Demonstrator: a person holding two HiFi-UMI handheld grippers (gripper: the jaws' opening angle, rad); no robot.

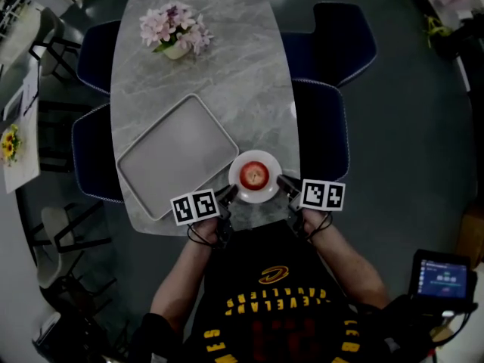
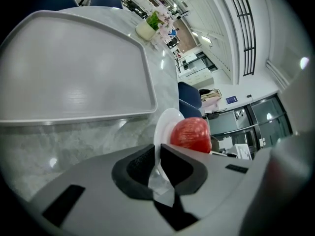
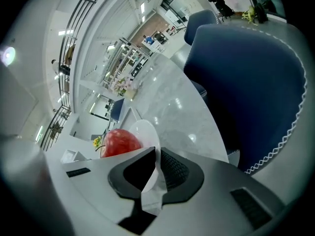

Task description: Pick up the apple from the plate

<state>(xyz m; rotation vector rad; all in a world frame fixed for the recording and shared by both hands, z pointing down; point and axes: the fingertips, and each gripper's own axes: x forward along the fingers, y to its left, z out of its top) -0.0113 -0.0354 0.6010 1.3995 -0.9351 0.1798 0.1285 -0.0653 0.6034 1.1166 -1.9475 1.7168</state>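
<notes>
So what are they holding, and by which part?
The white plate, by its rim: left hand-held gripper on the left edge, right hand-held gripper on the right.

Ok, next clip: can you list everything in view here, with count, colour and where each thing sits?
table: one, grey marble, centre of the head view
flowers: one potted bunch, pink and white, far end of the table
tray: one, grey, nothing on it, left part of the table
plate: one, white, near edge of the table, right of the tray
apple: one, red, on the plate
chairs: four, dark blue, two on each side of the table
yellow flowers: one bunch, side table at far left
screen device: one, black with a lit screen, lower right
left gripper: one, shut on the plate's left rim
right gripper: one, shut on the plate's right rim
</notes>
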